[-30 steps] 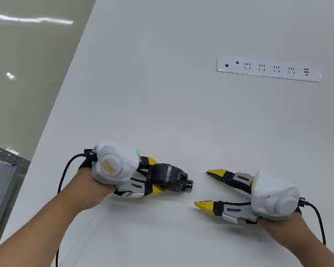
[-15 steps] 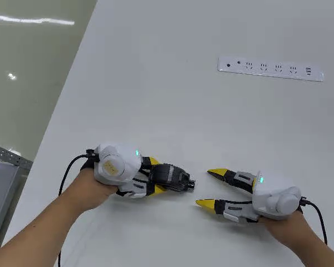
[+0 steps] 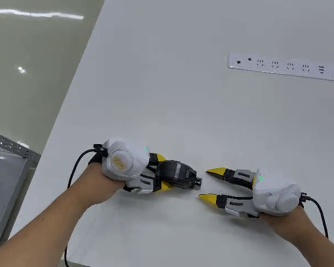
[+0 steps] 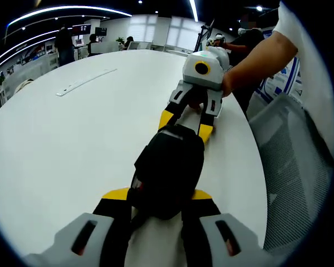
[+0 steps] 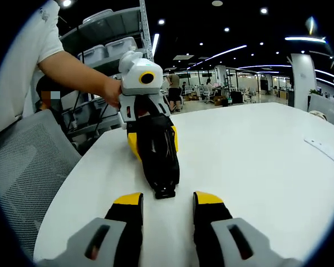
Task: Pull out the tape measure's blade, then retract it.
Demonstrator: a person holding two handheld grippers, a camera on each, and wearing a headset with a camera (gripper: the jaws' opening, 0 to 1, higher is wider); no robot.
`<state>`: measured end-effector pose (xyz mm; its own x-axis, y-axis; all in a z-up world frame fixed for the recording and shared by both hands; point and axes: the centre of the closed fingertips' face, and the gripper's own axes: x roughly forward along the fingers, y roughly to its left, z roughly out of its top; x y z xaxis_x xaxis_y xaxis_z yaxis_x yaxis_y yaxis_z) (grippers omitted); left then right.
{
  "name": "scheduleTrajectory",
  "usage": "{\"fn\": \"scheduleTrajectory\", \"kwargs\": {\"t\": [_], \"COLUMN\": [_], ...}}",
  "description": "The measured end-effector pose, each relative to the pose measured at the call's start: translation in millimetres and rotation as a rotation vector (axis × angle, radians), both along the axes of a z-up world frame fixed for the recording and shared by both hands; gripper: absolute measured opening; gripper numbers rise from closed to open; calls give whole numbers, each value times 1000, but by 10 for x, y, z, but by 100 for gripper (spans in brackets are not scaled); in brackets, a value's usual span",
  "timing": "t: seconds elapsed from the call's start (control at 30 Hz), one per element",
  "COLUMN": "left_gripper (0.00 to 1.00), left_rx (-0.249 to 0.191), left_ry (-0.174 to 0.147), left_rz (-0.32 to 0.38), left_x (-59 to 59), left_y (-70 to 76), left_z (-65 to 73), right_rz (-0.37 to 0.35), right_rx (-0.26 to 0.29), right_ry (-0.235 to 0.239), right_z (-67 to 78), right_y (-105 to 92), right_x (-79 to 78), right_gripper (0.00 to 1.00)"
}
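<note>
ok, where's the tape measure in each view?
Head view: tape measure lower centre, clamped in the left tool.
Left gripper view: tape measure dead centre, between that view's own jaws.
Right gripper view: tape measure centre, just beyond the open right tool.
Shared landmark: the white power strip.

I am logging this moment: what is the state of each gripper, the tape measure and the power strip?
Left gripper: shut on tape measure.
Right gripper: open, just short of the hook.
Tape measure: blade in, hook at the case.
Power strip: flat on table, no plugs in it.
</note>
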<state>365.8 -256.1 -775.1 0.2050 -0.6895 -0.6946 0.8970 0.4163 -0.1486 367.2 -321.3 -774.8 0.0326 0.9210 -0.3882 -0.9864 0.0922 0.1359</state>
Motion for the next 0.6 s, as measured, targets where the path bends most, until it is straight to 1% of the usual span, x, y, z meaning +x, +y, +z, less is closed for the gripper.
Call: {"fn": "scheduleTrajectory", "kwargs": {"t": [0.07,0.1,0.3,0.4,0.47,0.6], "left_gripper": [32,32,32,32,32,32], "left_rx": [-2,-3,0,-2,-2,0], "left_ry": [3,4,6,7,9,12], "left_rz": [3,5,3,5,6,2], "left_x": [0,2,2,1,-2,-4], "left_y": [-2,-1,-3,-4,-5,-7], "left_z": [-3,-8,-14,-17,-21,-28], "right_rz": [2,10,17,17,27,36], "right_rx": [4,5,4,12,11,21], "right_ry": [6,-3,-1,7,-8,2], "right_z": [5,9,-12,-18,-22,-28], "right_y": [18,28,60,77,101,109], "right_x": [3,0,-8,-13,-19,-40], "right_gripper": [35,34,31,30,27,25]}}
